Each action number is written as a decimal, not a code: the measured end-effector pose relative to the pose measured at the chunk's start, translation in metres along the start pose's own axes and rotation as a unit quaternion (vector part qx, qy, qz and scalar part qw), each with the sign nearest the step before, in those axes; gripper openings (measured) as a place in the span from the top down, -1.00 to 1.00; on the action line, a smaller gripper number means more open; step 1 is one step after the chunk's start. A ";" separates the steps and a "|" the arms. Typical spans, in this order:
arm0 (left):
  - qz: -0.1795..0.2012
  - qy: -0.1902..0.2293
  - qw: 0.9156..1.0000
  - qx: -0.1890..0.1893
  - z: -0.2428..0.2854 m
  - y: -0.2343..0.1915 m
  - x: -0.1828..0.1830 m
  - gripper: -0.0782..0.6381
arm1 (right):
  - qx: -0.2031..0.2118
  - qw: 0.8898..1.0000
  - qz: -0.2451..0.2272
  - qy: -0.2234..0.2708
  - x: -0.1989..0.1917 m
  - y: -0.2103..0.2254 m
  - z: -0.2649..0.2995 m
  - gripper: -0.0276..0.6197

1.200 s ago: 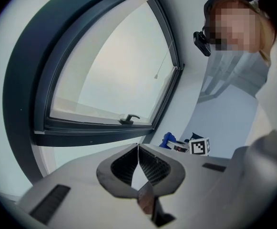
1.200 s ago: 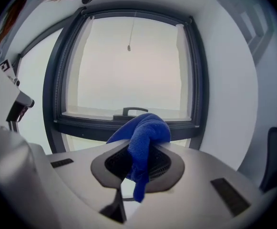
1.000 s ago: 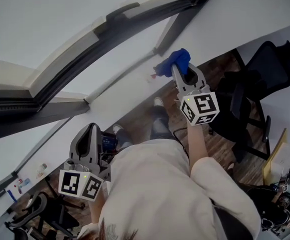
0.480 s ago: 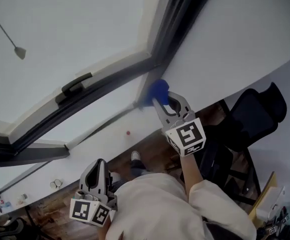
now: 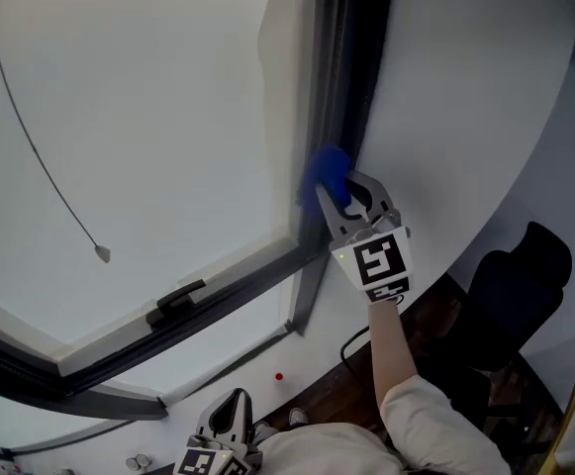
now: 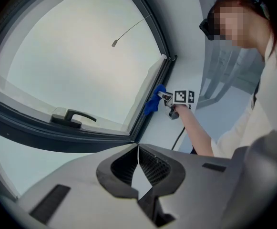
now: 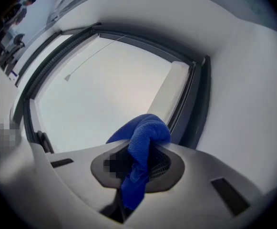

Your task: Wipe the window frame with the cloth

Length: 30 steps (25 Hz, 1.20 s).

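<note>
A blue cloth point(image 5: 325, 172) is bunched in my right gripper point(image 5: 338, 188), which is shut on it. The cloth presses against the dark window frame point(image 5: 344, 87) on its vertical right side. In the right gripper view the blue cloth point(image 7: 143, 142) sticks out between the jaws, right beside the dark window frame point(image 7: 197, 104). My left gripper point(image 5: 230, 426) hangs low at the bottom of the head view, shut with nothing in it. From the left gripper view the blue cloth point(image 6: 153, 102) and the right gripper point(image 6: 165, 97) show far off against the window frame point(image 6: 150, 106).
A dark window handle point(image 5: 175, 298) sits on the lower sash. A thin cord with a small weight point(image 5: 102, 254) hangs across the glass. A black office chair point(image 5: 510, 300) stands at the lower right over a wooden floor point(image 5: 332, 404).
My right gripper has carried the cloth up from the lower corner along the vertical side of the frame. The head view has tilted upward, so the left gripper sank to the bottom edge.
</note>
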<state>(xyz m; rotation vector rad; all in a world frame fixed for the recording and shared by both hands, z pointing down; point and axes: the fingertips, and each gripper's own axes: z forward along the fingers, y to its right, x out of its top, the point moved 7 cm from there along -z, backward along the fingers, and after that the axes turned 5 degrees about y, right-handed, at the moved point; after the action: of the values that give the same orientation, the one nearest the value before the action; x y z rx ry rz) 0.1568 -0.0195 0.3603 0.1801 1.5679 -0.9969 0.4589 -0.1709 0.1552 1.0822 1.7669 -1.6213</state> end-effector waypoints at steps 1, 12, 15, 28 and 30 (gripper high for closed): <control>0.001 0.003 1.000 0.001 0.000 -0.004 0.005 0.75 | -0.015 1.000 -0.020 0.007 0.012 0.014 0.011 0.73; 0.008 0.033 0.999 0.003 -0.004 -0.041 0.051 0.75 | -0.137 0.975 -0.176 -0.018 0.095 0.086 0.102 0.73; 0.005 0.033 0.999 -0.002 -0.003 -0.044 0.052 0.75 | -0.159 0.968 -0.195 -0.016 0.092 0.082 0.106 0.73; 0.011 0.026 1.000 -0.002 -0.008 -0.049 0.054 0.75 | -0.161 0.971 -0.178 -0.013 0.066 0.069 0.096 0.73; 0.013 0.025 1.000 -0.002 -0.009 -0.048 0.055 0.75 | -0.157 0.972 -0.172 -0.016 0.062 0.066 0.093 0.74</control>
<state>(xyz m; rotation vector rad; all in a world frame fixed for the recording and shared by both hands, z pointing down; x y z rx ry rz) 0.1054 -0.0652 0.3354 0.2232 1.6101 -0.9752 0.4654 -0.2507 0.0525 0.6279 2.1898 -1.4608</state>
